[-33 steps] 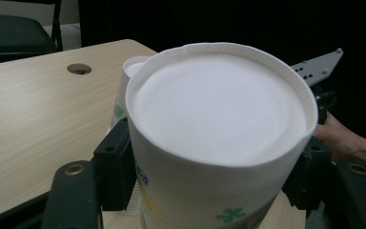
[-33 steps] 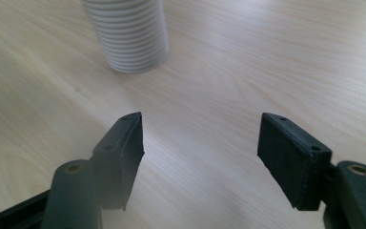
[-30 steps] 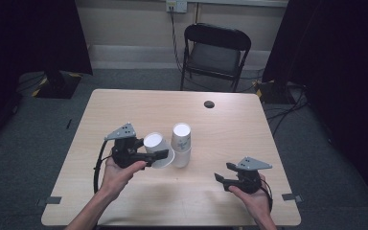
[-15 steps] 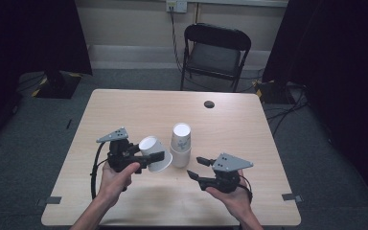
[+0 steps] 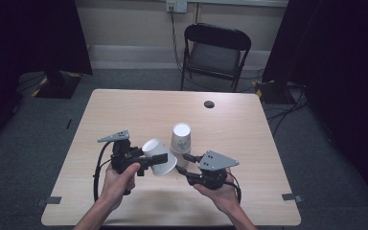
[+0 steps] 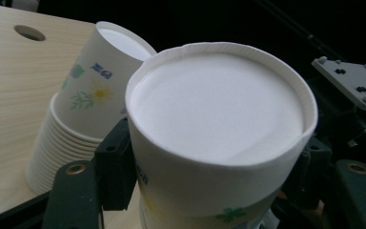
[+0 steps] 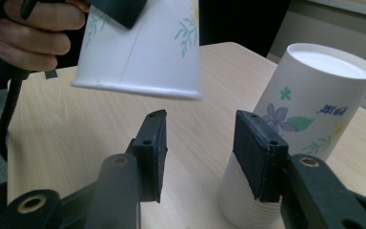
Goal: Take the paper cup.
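My left gripper (image 5: pixel 149 158) is shut on a white flower-printed paper cup (image 5: pixel 160 157), held tilted above the table with its base toward the left gripper view's camera (image 6: pixel 219 133). Just beyond it an upside-down stack of the same cups (image 5: pixel 181 139) stands on the wooden table (image 5: pixel 124 110). My right gripper (image 5: pixel 188 167) sits right of the held cup and in front of the stack. Its jaws have just been closing and stand open with nothing between them (image 7: pixel 205 152). In the right gripper view the held cup (image 7: pixel 143 47) hangs above them and the stack (image 7: pixel 305 124) is at the right.
A dark round hole (image 5: pixel 209 104) lies in the table's far right part. Behind the table stands a black folding chair (image 5: pixel 215 48). Cables (image 5: pixel 287 110) run over the floor at the right. Bare tabletop stretches to the left and the far side.
My right gripper has moved left and up, from the table's right front to just beside the held cup, and its jaws have narrowed. The left gripper and its cup have barely shifted.
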Demonstrator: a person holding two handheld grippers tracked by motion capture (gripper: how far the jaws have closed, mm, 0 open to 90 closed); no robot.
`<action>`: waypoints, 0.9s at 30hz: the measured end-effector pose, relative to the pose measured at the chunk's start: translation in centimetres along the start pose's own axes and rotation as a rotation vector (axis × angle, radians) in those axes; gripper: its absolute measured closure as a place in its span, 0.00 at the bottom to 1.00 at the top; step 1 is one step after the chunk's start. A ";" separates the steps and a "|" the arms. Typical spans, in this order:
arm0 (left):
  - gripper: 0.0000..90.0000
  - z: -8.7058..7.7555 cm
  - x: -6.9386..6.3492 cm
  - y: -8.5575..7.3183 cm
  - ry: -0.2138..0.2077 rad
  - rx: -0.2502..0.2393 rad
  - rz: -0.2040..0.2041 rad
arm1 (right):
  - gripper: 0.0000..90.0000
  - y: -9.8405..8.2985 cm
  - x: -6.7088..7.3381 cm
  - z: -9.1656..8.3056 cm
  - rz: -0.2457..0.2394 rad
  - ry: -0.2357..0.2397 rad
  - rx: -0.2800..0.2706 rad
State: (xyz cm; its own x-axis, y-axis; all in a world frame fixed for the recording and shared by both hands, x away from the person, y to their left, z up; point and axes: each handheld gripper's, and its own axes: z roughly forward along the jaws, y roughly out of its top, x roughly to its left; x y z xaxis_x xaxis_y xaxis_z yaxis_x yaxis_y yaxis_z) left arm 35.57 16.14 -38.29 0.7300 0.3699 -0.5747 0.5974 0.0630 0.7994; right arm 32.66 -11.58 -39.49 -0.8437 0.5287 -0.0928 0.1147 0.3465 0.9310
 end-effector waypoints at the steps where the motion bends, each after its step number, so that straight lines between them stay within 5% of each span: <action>1: 0.37 0.2 -0.1 0.0 -0.017 0.003 -0.007 | 0.64 0.0 0.0 0.1 -0.007 -0.005 -0.006; 6: 0.37 0.6 -0.4 -0.2 -0.019 0.010 0.006 | 0.66 0.0 0.0 0.3 -0.014 -0.012 -0.034; 14: 0.37 1.1 -0.4 -0.4 -0.091 0.012 -0.058 | 0.70 0.1 0.5 0.6 -0.042 0.003 -0.088; 27: 0.37 1.5 0.4 -0.8 -0.133 0.024 -0.117 | 0.84 -0.1 0.8 0.8 -0.063 -0.008 -0.125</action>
State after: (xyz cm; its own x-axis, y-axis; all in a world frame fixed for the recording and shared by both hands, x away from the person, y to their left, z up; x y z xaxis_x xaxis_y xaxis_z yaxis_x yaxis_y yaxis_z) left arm 35.90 14.86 -39.44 0.6916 0.2350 -0.6830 0.6875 0.0759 0.7222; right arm 32.43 -10.60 -39.90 -0.8430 0.5151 -0.1551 -0.0054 0.2802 0.9599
